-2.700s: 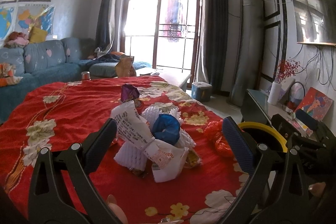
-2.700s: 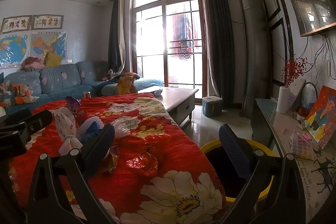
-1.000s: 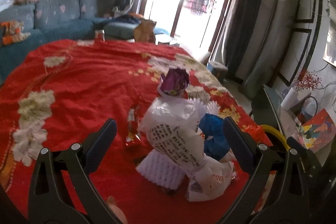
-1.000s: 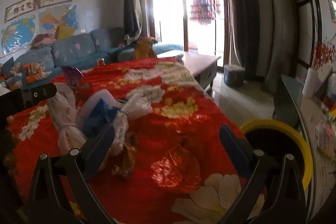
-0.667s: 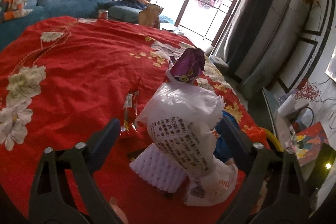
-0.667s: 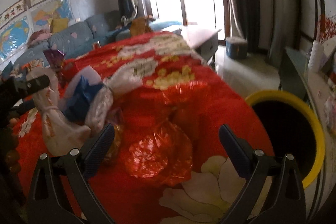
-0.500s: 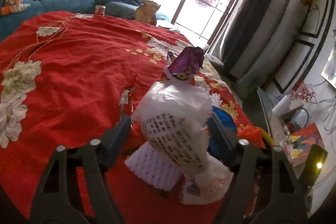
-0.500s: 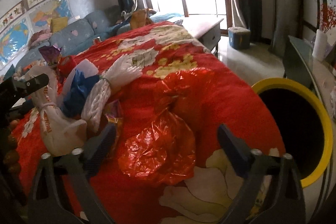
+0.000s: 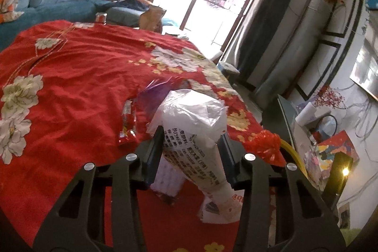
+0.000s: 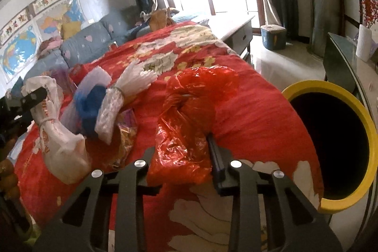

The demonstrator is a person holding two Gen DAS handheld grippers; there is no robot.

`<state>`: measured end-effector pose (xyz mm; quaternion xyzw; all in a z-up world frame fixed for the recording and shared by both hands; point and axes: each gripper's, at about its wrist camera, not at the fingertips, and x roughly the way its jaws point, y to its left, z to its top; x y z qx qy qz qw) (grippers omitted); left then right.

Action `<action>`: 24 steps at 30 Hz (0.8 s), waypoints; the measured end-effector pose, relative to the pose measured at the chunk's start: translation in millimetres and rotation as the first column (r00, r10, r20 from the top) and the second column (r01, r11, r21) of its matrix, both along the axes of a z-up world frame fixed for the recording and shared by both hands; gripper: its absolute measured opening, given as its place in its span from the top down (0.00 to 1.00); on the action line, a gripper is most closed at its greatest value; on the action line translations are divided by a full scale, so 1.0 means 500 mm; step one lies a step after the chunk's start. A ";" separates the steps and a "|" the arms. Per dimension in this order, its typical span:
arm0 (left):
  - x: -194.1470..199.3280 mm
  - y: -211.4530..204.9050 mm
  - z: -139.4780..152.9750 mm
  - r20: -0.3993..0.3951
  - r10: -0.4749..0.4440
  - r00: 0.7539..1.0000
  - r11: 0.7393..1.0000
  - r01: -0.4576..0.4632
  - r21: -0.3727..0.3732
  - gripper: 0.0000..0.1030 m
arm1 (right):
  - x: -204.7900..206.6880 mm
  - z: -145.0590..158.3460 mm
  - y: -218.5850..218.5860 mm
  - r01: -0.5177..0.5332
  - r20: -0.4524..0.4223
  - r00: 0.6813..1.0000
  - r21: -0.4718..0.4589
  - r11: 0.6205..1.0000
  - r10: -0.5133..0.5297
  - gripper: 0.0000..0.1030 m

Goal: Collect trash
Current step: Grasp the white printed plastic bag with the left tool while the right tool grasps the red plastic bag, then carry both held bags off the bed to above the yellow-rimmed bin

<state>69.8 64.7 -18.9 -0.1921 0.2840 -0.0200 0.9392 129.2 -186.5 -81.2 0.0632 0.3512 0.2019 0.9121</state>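
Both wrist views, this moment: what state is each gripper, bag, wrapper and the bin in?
Left gripper: jaws just closed, pinching the white printed plastic bag.
Right gripper: jaws just closed, pinching the crumpled red plastic bag.
Yellow-rimmed black trash bin: open-topped, beside the table edge; contents too dark to see.
Red snack wrapper: lying loose on the red floral tablecloth.

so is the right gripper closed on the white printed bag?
No. In the right wrist view the right gripper pinches the red plastic bag; the white printed bag lies off to the left.
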 end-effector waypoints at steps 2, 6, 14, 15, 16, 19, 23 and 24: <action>-0.005 -0.010 0.009 0.014 -0.014 1.000 1.000 0.014 0.009 0.65 | -0.005 0.009 -0.006 0.002 0.015 1.000 0.006 1.000 -0.002 0.72; -0.008 -0.027 0.018 0.027 -0.041 0.999 0.999 0.041 0.018 0.66 | -0.014 0.021 -0.018 0.002 0.038 0.999 0.017 1.000 -0.003 0.73; -0.002 -0.063 0.036 0.049 -0.073 0.996 0.997 0.071 0.032 0.67 | -0.025 0.050 -0.050 0.017 0.074 0.997 0.041 0.999 -0.020 0.73; -0.001 -0.068 0.039 0.055 -0.075 0.996 0.997 0.074 0.033 0.67 | -0.028 0.053 -0.056 0.021 0.079 0.997 0.045 0.999 -0.025 0.73; 0.001 -0.073 0.044 0.062 -0.079 0.995 0.996 0.077 0.034 0.67 | -0.027 0.057 -0.059 0.025 0.081 0.996 0.047 0.999 -0.028 0.73; 0.006 -0.089 0.056 0.081 -0.093 0.992 0.995 0.090 0.038 0.67 | -0.028 0.067 -0.078 0.042 0.090 0.995 0.058 0.997 -0.047 0.73; 0.021 -0.123 0.075 0.107 -0.115 0.988 0.993 0.111 0.042 0.67 | -0.023 0.076 -0.101 0.073 0.099 0.992 0.071 0.995 -0.079 0.73; 0.023 -0.131 0.077 0.112 -0.122 0.986 0.992 0.117 0.047 0.67 | -0.022 0.078 -0.109 0.082 0.100 0.991 0.077 0.994 -0.090 0.73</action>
